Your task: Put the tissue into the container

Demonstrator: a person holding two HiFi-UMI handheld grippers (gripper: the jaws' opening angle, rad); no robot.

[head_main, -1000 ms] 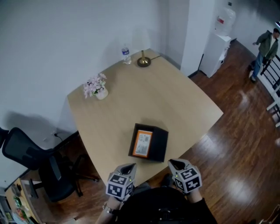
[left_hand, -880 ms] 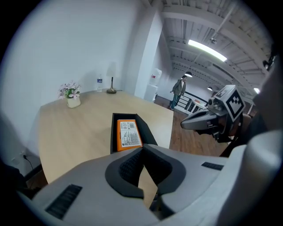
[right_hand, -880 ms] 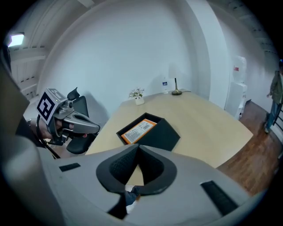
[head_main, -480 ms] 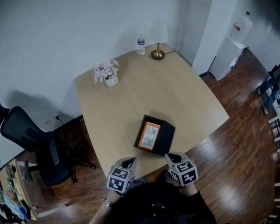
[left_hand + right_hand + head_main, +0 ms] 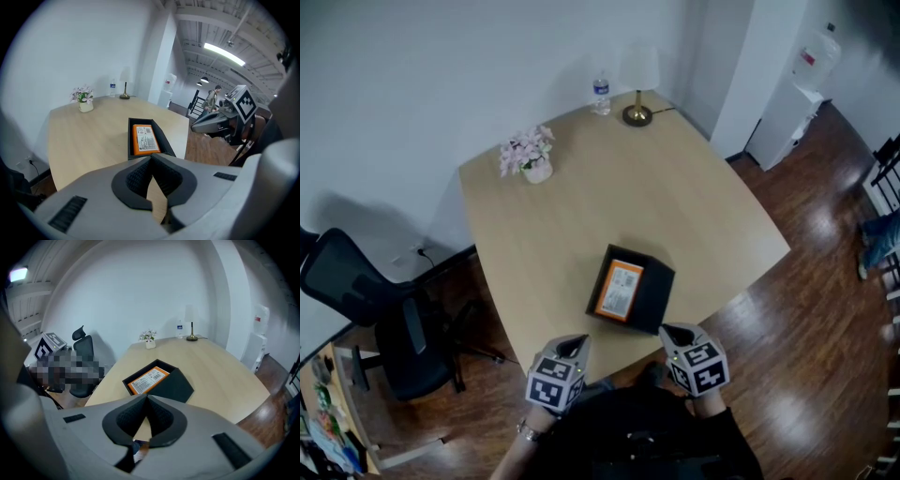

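A black open container (image 5: 649,302) stands near the front edge of the wooden table (image 5: 581,216). Inside it lies an orange tissue pack (image 5: 619,290) with a white label, also visible in the left gripper view as the tissue pack (image 5: 145,139) and in the right gripper view as the tissue pack (image 5: 148,378). My left gripper (image 5: 573,348) is held just off the table's front edge, left of the container, its jaws shut and empty. My right gripper (image 5: 677,335) is at the container's near right corner, jaws shut with nothing between them.
A pot of pink flowers (image 5: 526,156) stands at the table's far left. A water bottle (image 5: 601,96) and a brass lamp (image 5: 637,98) stand at the far corner. A black office chair (image 5: 370,309) is left of the table. A water dispenser (image 5: 797,89) stands at the wall, right.
The head view swung so the table sits further right and up in frame. Both grippers stayed near the front edge, shut. The person at the far right has walked mostly out of view.
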